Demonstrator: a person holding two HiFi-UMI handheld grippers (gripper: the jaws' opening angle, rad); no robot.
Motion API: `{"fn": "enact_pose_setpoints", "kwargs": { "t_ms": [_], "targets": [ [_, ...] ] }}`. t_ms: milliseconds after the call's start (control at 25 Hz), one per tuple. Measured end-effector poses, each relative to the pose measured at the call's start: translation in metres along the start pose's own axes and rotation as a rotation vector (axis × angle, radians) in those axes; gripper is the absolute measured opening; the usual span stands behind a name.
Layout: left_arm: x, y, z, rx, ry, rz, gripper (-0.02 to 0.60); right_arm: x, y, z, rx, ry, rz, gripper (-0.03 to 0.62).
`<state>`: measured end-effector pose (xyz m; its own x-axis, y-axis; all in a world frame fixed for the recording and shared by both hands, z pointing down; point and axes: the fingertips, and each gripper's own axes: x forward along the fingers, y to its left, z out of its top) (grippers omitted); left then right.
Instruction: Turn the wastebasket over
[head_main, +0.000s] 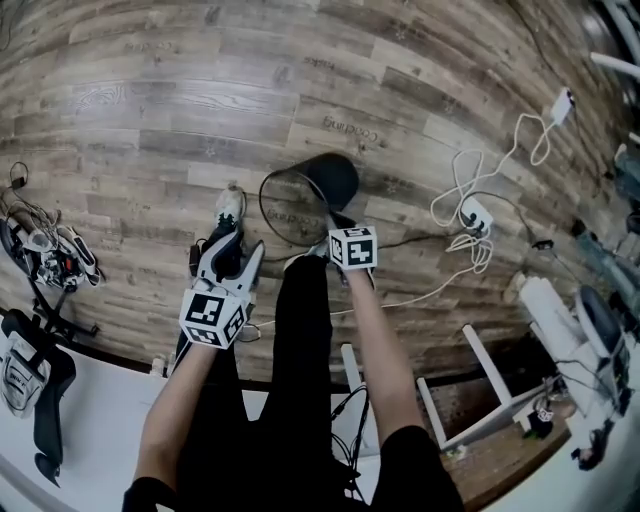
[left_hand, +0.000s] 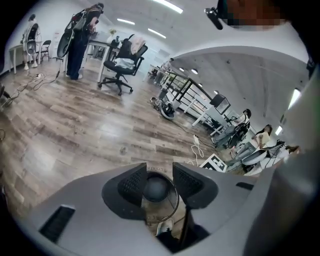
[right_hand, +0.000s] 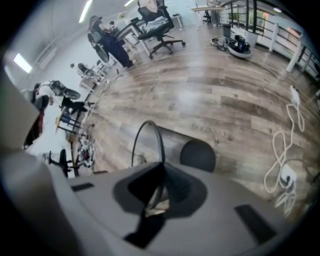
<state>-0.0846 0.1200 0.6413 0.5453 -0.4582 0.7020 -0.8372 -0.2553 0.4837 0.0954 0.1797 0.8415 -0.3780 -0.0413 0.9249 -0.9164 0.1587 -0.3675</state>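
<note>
The black mesh wastebasket (head_main: 322, 185) lies tilted on the wooden floor, its round rim (head_main: 275, 205) turned toward me and its dark base farther away. My right gripper (head_main: 337, 224) is shut on the near side of the rim; in the right gripper view the thin wire rim (right_hand: 161, 145) runs straight into the closed jaws (right_hand: 159, 175). My left gripper (head_main: 232, 248) hangs to the left of the basket, beside a shoe (head_main: 228, 207), jaws apart. In the left gripper view the basket (left_hand: 157, 189) shows in the gap between the open fingers (left_hand: 131, 185), untouched.
White cables and a power strip (head_main: 476, 214) lie on the floor to the right. A white frame (head_main: 482, 392) stands at lower right, and dark gear (head_main: 45, 258) sits at the left. An office chair (left_hand: 121, 62) and a standing person (left_hand: 78, 41) are far off.
</note>
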Motion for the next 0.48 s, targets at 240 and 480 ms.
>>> {"fn": "enact_pose_setpoints", "kwargs": {
  "t_ms": [240, 480],
  "targets": [
    [0.025, 0.037, -0.056, -0.083, 0.138, 0.061, 0.222, -0.023, 0.019, -0.003, 0.011, -0.014, 0.016, 0.049],
    [0.057, 0.071, -0.104, -0.170, 0.269, 0.090, 0.236, -0.052, 0.040, 0.018, 0.016, -0.070, 0.055, 0.049]
  ]
}}
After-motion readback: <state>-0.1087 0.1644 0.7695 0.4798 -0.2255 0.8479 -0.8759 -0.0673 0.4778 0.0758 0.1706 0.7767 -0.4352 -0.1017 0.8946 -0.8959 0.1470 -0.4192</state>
